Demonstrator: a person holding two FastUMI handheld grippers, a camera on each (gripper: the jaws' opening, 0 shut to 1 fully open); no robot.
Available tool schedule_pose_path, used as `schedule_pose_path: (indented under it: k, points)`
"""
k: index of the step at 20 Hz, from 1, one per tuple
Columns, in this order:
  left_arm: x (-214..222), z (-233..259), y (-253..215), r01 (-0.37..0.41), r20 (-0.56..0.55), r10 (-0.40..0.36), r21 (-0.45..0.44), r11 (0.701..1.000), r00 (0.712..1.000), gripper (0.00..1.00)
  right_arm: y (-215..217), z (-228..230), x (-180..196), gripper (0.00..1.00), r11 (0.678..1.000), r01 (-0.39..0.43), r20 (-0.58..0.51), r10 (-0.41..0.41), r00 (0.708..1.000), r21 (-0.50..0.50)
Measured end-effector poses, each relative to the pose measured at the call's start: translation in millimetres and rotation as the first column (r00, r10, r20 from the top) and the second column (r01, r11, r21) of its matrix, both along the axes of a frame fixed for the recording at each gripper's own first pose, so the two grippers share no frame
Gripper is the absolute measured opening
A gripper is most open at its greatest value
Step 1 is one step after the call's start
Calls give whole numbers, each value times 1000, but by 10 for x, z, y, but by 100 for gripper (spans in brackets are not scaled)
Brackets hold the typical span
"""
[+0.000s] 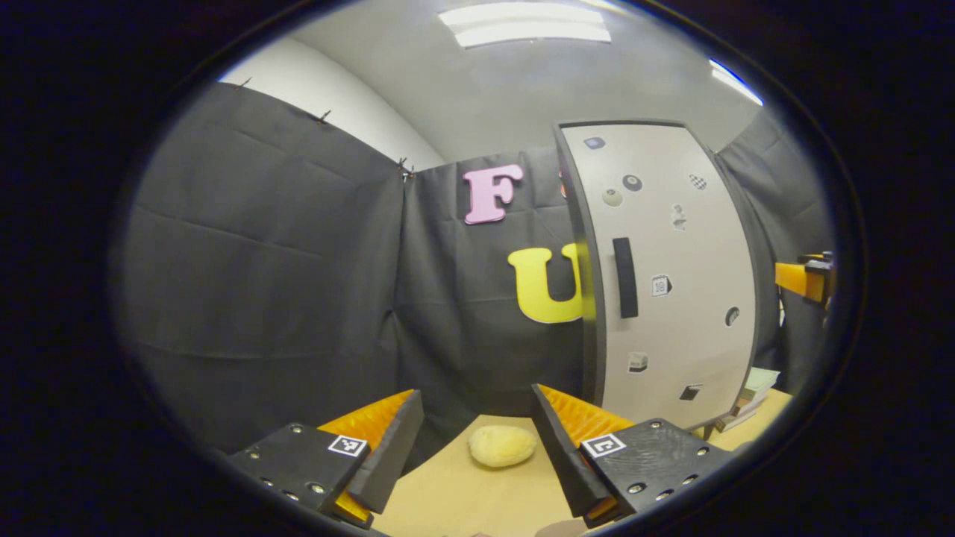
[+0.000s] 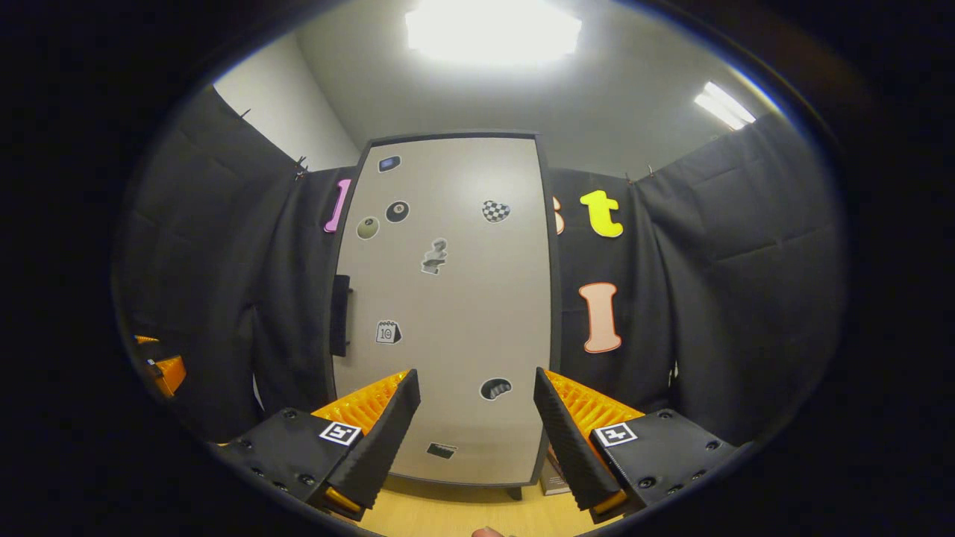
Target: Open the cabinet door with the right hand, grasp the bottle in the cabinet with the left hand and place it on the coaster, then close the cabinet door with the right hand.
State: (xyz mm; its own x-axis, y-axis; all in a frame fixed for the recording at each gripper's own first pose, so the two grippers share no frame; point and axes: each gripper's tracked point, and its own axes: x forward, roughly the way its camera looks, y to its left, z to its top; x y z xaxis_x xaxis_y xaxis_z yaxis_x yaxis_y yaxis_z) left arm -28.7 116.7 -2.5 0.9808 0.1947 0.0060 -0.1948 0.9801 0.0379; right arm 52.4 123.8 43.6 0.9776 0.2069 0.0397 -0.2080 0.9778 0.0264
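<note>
Black cloth walls (image 2: pixel 739 283) hang around the booth on every side, under a pale ceiling with bright light panels (image 2: pixel 492 30). Against the cloth stands the cabinet, and its pale door (image 2: pixel 448 298) is shut, edged in a dark frame and dotted with small stickers. In the right gripper view the door faces the camera squarely, with its dark vertical handle (image 2: pixel 340 315) on the left edge. In the left gripper view the same door (image 1: pixel 668 276) is seen at an angle on the right side, the handle (image 1: pixel 625 277) near its left edge. The bottle is hidden behind the shut door, so its place inside cannot be told, and the coaster cannot be made out.

Light wooden table (image 1: pixel 462 492) runs beneath the cabinet. On it, in the left gripper view, a small yellowish rounded lump (image 1: pixel 502 445) lies just beyond the fingertips, well to the left of the cabinet's foot. Some flat pale things (image 1: pixel 753 395), perhaps books or papers, lie on the table at the cabinet's right corner.

The left gripper (image 1: pixel 477 440) has its fingers spread wide, with nothing between them, above the table. The right gripper (image 2: pixel 477 429) is likewise wide apart and empty, pointed at the lower part of the door, apart from it. At the left edge of the right gripper view, part of the other gripper (image 2: pixel 166 371) shows
</note>
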Motion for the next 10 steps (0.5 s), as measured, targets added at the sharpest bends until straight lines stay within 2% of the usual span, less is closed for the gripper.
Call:
schedule_pose_path:
  k: [3, 4, 9, 10]
  points:
    - [-110, -32, 254, -52, -7, 52, 13, 999, 999, 88, 268, 41, 62, 98, 999, -44, 1, 44, 999, 8]
    - [-141, -30, 337, -68, -7, 68, 15, 998, 998, 86, 366, 59, 87, 98, 998, -57, 1, 57, 998, 9]
    - [-301, -96, 748, -139, -18, 139, 24, 990, 990, 86, 788, 145, 231, 98, 994, -109, -1, 109, 994, 14]
    - [-334, -103, 831, -154, -21, 154, 26, 988, 988, 88, 867, 162, 265, 98, 993, -116, -1, 116, 993, 12]
